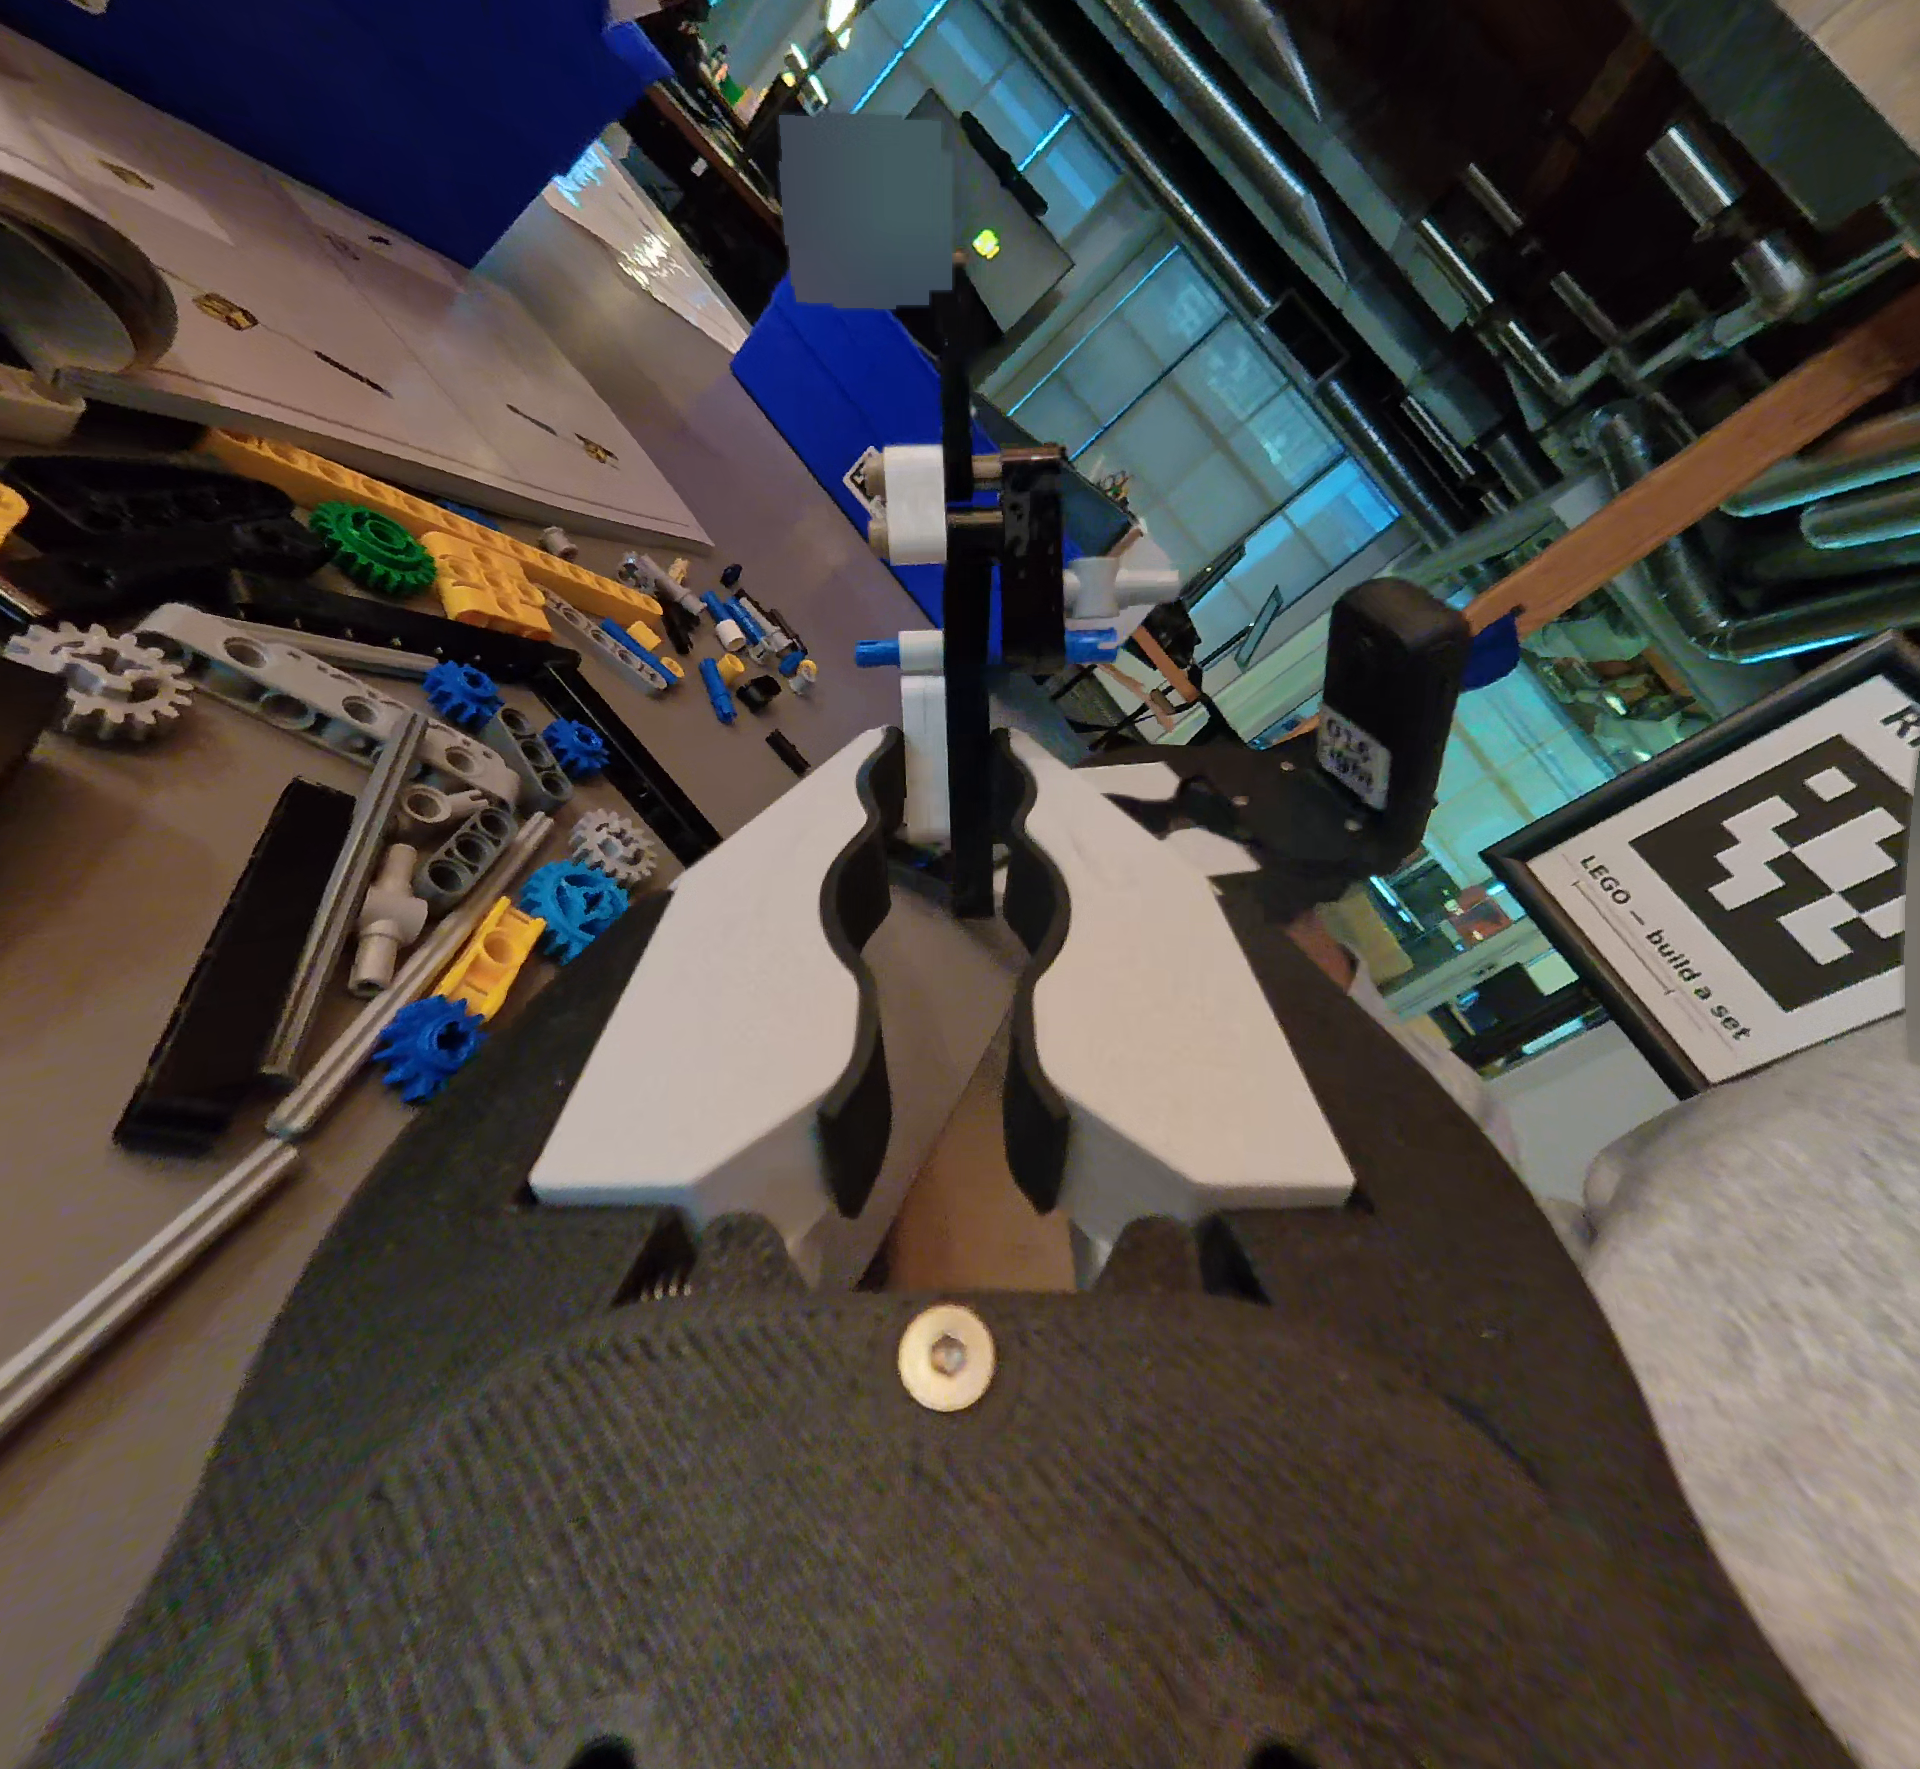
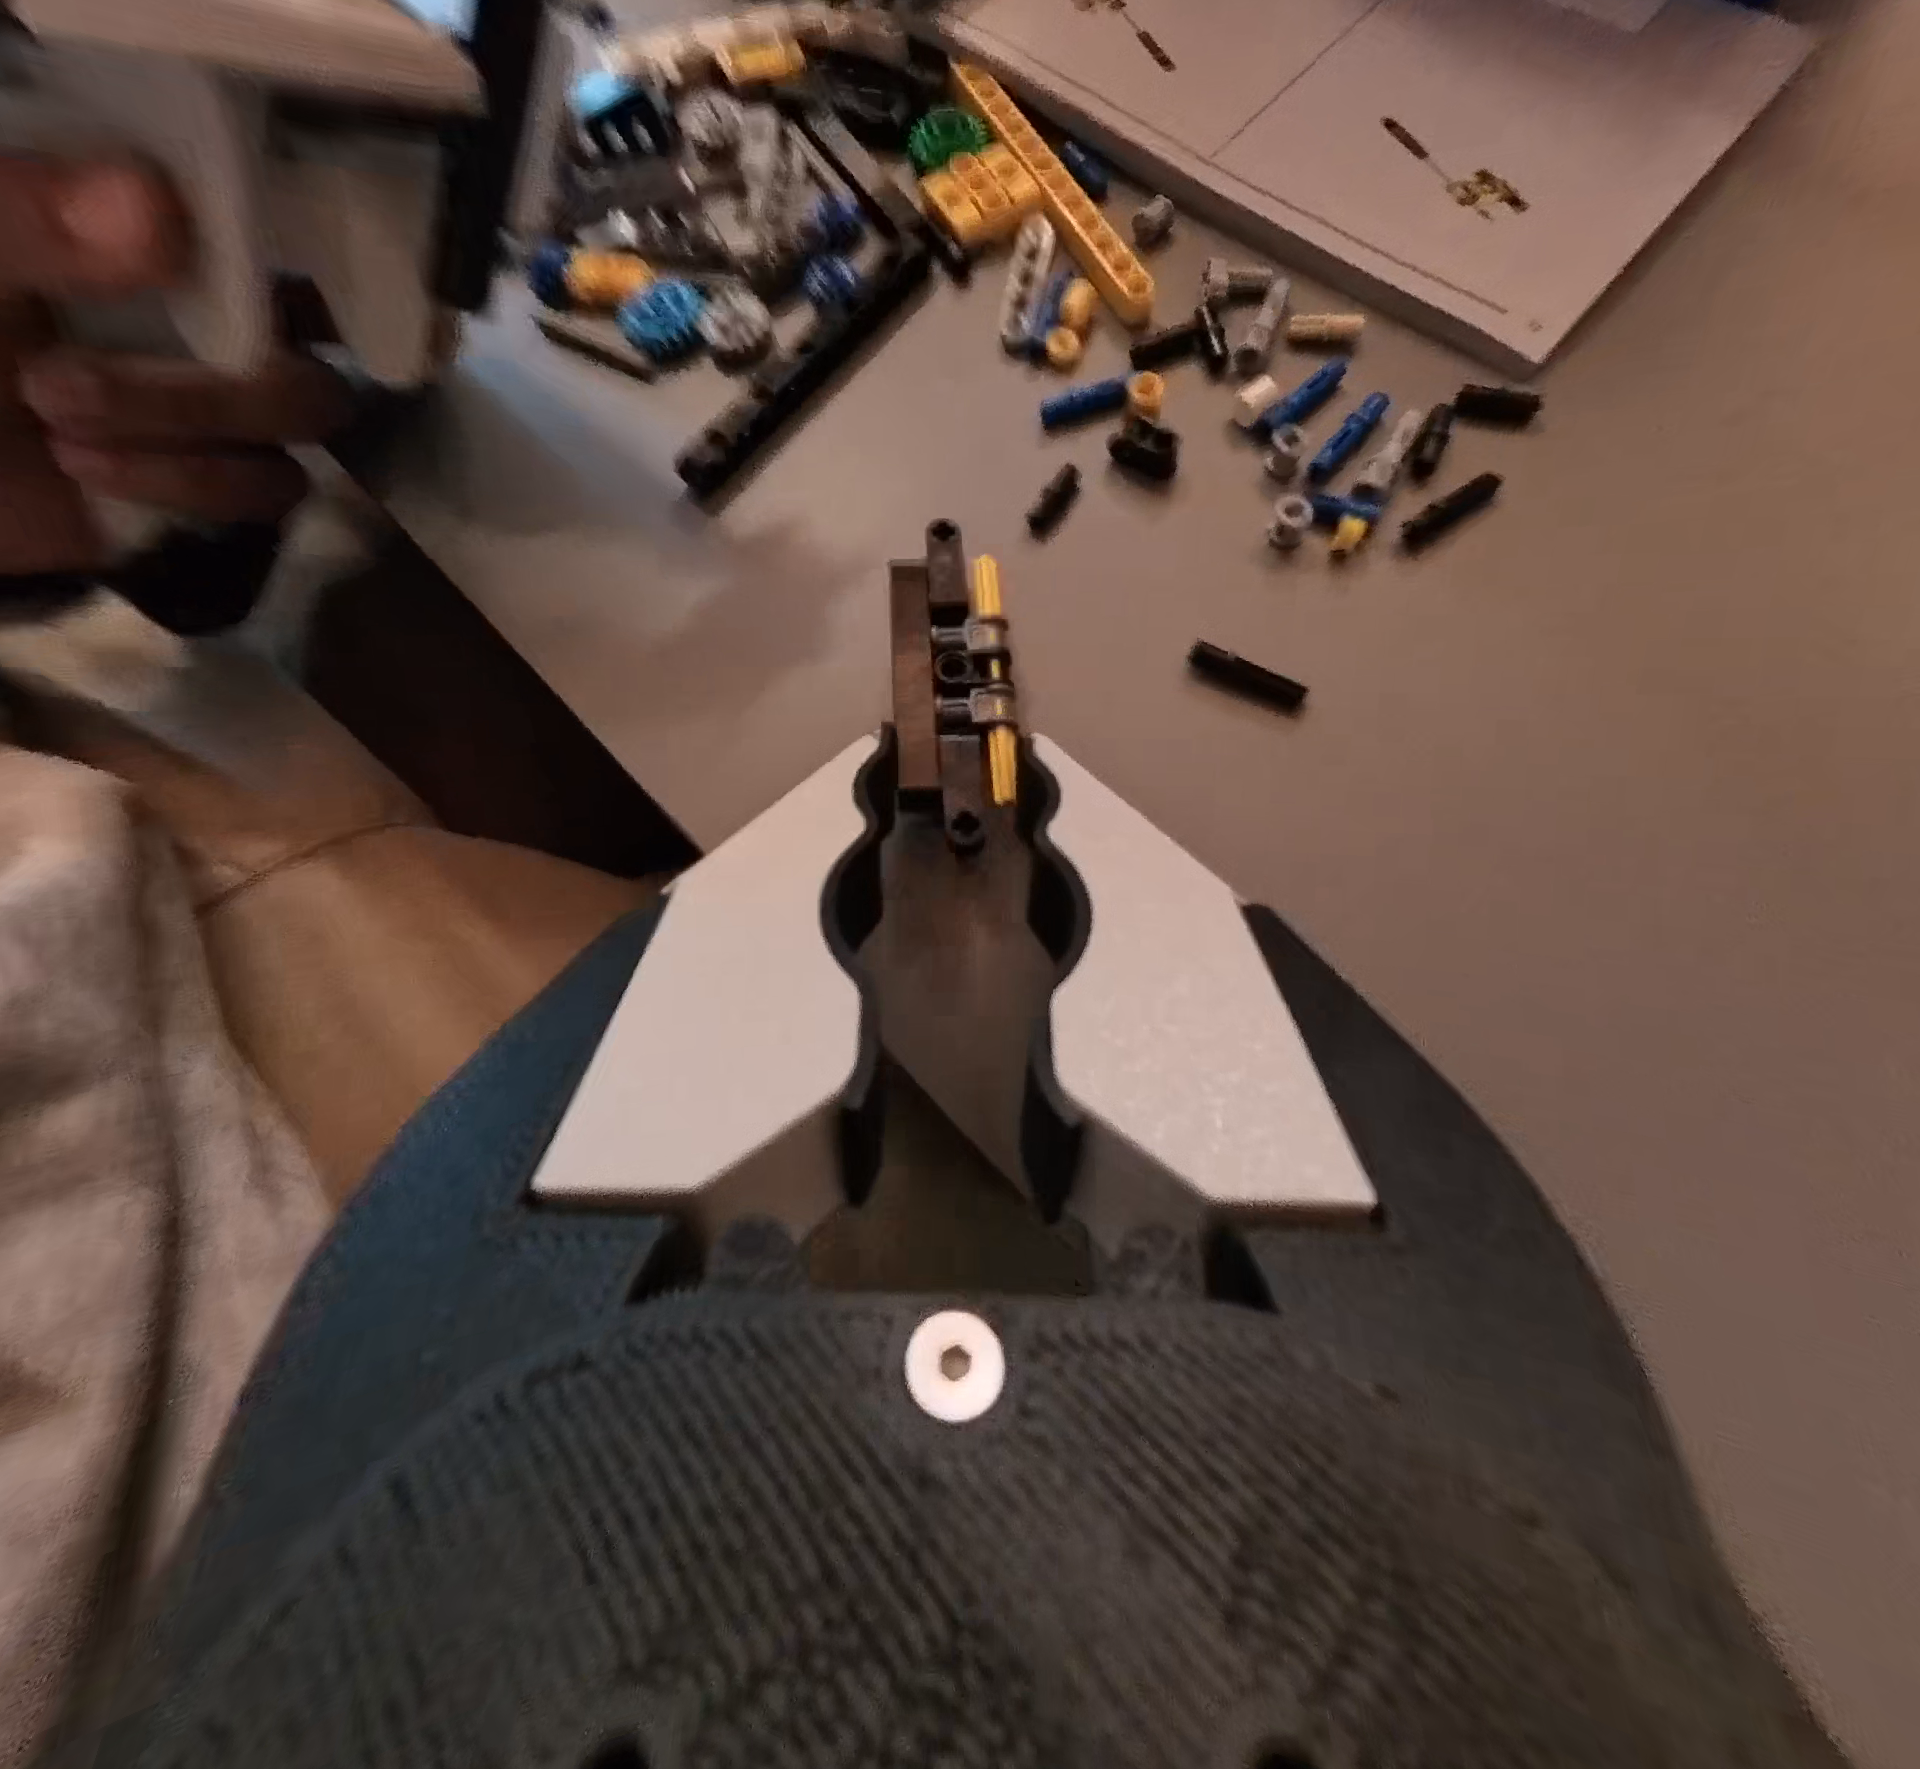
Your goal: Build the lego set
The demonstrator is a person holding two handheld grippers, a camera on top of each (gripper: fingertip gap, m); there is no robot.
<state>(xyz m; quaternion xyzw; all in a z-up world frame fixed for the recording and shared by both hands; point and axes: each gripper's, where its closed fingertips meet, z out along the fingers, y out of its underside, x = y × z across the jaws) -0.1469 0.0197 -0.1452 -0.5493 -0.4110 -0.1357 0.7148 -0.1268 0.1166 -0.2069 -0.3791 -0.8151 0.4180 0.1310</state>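
My left gripper (image 1: pixel 954 763) is shut on a partly built lego assembly (image 1: pixel 966 597): a long black beam standing upright with white connectors, blue pins and a black block on it, held in the air. My right gripper (image 2: pixel 954 774) is shut on a smaller black lego subassembly (image 2: pixel 951 680) with dark pins and a yellow axle (image 2: pixel 992 680), held above the grey table (image 2: pixel 1558 784). The left gripper shows blurred at the upper left of the right wrist view (image 2: pixel 239 192). Loose parts lie on the table: a yellow beam (image 2: pixel 1049 181), a green gear (image 2: pixel 945 135), blue pins (image 2: pixel 1320 394).
Open instruction pages (image 2: pixel 1351 57) lie at the table's far side. Blue bins (image 1: pixel 343 26) stand behind the parts pile. Grey axles (image 1: pixel 343 898), blue gears (image 1: pixel 431 1044) and black beams (image 1: pixel 239 961) lie to the left. A framed marker sign (image 1: pixel 1745 867) stands at the right. There is about 12 cm between the tips of the two grippers. To the green gear (image 2: pixel 945 135): left tips about 11 cm, right tips about 15 cm. It is also in sight in the left wrist view (image 1: pixel 397 538).
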